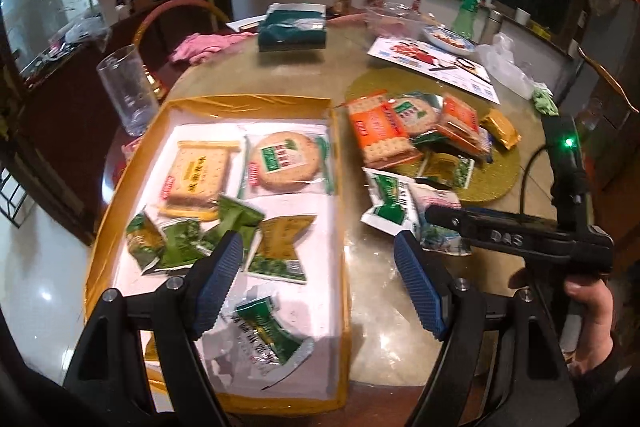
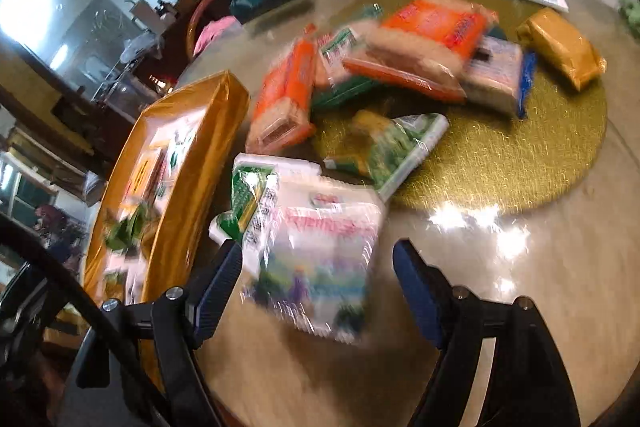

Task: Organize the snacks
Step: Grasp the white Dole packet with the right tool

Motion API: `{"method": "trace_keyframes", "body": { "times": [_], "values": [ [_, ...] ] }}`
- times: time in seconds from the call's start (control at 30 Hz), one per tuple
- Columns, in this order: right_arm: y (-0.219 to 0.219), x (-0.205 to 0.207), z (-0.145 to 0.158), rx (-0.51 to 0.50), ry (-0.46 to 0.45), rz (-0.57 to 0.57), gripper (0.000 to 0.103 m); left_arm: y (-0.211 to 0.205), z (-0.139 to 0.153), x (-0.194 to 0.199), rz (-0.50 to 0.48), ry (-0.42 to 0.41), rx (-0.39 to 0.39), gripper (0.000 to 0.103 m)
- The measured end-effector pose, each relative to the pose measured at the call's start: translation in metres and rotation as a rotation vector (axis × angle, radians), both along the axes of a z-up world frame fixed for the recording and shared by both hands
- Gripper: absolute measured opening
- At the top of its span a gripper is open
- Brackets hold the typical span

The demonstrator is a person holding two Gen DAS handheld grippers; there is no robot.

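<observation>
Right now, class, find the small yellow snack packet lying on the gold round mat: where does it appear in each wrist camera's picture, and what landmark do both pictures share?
Left wrist view: the yellow packet lies right of centre, at the far right end of the snack pile.
Right wrist view: the yellow packet sits upper right, apart from the pile.
Shared landmark: the gold round mat under it.

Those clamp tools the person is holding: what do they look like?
Each is a black plastic frame with two fingers faced with ribbed blue pads. The right gripper carries raised letters, a green light and a black cable. The hand holding it has a dark sleeve.
</observation>
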State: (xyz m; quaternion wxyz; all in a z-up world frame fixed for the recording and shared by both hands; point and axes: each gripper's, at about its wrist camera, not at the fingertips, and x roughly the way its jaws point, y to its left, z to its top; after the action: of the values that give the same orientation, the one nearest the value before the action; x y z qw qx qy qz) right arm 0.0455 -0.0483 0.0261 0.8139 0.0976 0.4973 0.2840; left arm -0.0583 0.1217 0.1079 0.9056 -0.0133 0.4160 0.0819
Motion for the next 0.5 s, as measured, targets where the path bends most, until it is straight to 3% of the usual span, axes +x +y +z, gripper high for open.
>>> {"method": "trace_keyframes", "body": {
  "times": [0.17, 0.27, 0.5],
  "values": [
    [0.026, -0.011, 0.002, -0.181, -0.091, -0.037, 0.077, 0.003, -0.001, 0.002, -0.003, -0.005, 0.004, 0.078],
    [0.025, -0.019, 0.002, -0.284, -0.139, -0.066, 0.057, 0.002, 0.000, 0.000, -0.011, -0.005, 0.030, 0.078],
    [0.001, -0.017, -0.002, -0.360, -0.145, -0.114, 0.050, 0.011, 0.006, -0.014, -0.036, -0.024, 0.029, 0.078]
  ]
}}
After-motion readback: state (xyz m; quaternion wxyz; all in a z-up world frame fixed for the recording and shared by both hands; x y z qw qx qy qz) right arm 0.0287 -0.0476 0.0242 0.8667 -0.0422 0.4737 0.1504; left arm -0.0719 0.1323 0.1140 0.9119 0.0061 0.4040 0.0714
